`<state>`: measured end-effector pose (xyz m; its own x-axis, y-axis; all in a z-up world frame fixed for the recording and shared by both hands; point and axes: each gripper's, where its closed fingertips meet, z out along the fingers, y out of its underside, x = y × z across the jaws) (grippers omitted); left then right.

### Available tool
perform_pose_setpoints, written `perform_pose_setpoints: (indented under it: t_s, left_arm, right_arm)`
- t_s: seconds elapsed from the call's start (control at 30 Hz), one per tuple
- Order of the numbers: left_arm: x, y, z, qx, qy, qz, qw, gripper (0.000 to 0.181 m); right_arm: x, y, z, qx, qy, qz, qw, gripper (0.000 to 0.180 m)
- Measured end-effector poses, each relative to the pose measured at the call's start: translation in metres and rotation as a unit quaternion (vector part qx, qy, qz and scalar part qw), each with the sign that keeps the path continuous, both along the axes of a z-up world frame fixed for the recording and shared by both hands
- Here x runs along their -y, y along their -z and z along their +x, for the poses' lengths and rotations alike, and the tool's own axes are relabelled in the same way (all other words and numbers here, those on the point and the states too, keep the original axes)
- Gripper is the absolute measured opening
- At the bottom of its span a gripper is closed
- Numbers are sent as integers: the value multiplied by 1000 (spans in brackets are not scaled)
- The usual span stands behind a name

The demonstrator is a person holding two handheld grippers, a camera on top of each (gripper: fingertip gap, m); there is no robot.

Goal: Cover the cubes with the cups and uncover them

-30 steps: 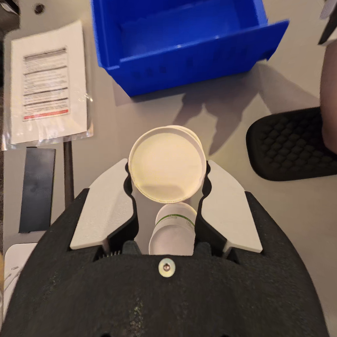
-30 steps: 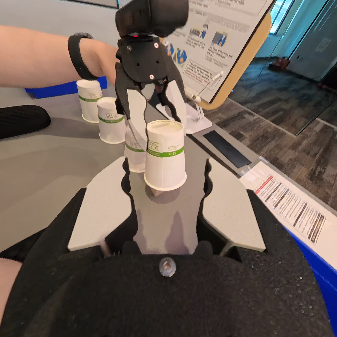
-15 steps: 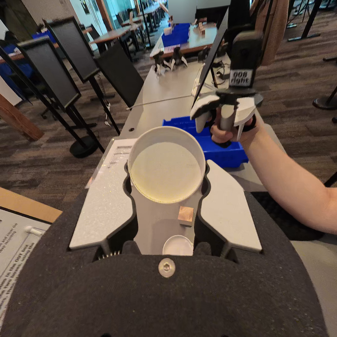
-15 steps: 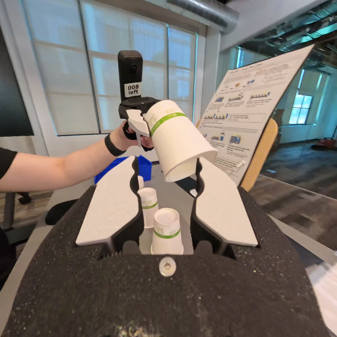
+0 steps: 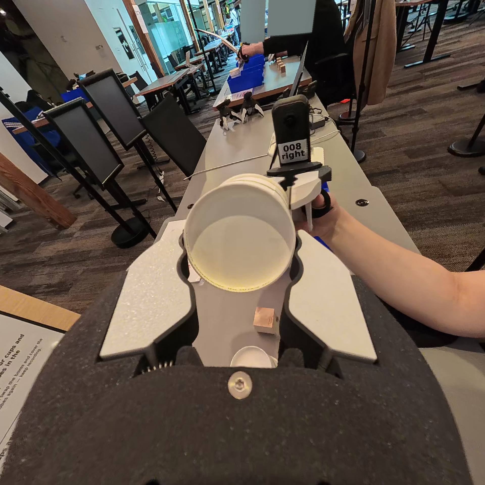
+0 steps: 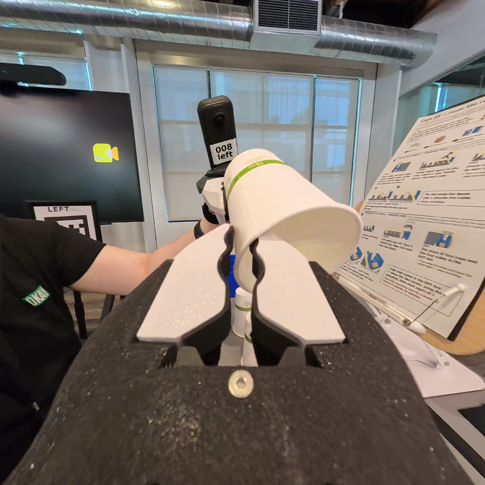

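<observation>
A white paper cup with a green band (image 6: 283, 204) is held in the air, tilted on its side. My left gripper (image 5: 238, 244) is shut on its bottom end; the cup (image 5: 240, 244) fills the gap between the fingers. My right gripper (image 6: 241, 241) has closed on the near wall of the cup's open rim. It shows in the left wrist view (image 5: 299, 194) at the cup's far rim. A bare wooden cube (image 5: 264, 320) sits on the grey table below. Two upturned cups (image 6: 242, 304) stand beyond it; another cup's base (image 5: 252, 358) shows below the cube.
An instruction board (image 6: 425, 223) on a white stand leans at the table's right side. A blue bin (image 5: 321, 240) lies behind the right hand. A paper sheet (image 5: 170, 231) lies at the table's far left. The person's arms (image 5: 393, 288) reach over the table.
The left gripper lifted the cup off the cube and tipped it on its side. The right gripper rose from the table and closed from open onto the cup's rim.
</observation>
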<state>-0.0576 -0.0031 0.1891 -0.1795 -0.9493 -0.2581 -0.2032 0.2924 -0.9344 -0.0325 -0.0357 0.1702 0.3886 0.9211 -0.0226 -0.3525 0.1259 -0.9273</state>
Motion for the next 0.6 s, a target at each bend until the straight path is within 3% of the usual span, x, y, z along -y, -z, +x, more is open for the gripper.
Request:
perform_pose_setpoints:
  t_s: [0.2,0.37,0.5,0.6]
  left_arm:
    - [4,13,-11,-18,-12,30,999,76]
    - [13,12,-53,28,-21,15,999,78]
    - [2,16,-110,75,-92,42,992,72]
    - [-13,25,-150,92,-155,59,982,61]
  right_arm:
    - [14,3,-12,25,-57,-6,998,2]
    - [20,-6,-20,68,-16,2,998,0]
    - [18,8,-17,187,87,-31,978,0]
    - [17,32,-7,311,130,-108,935,0]
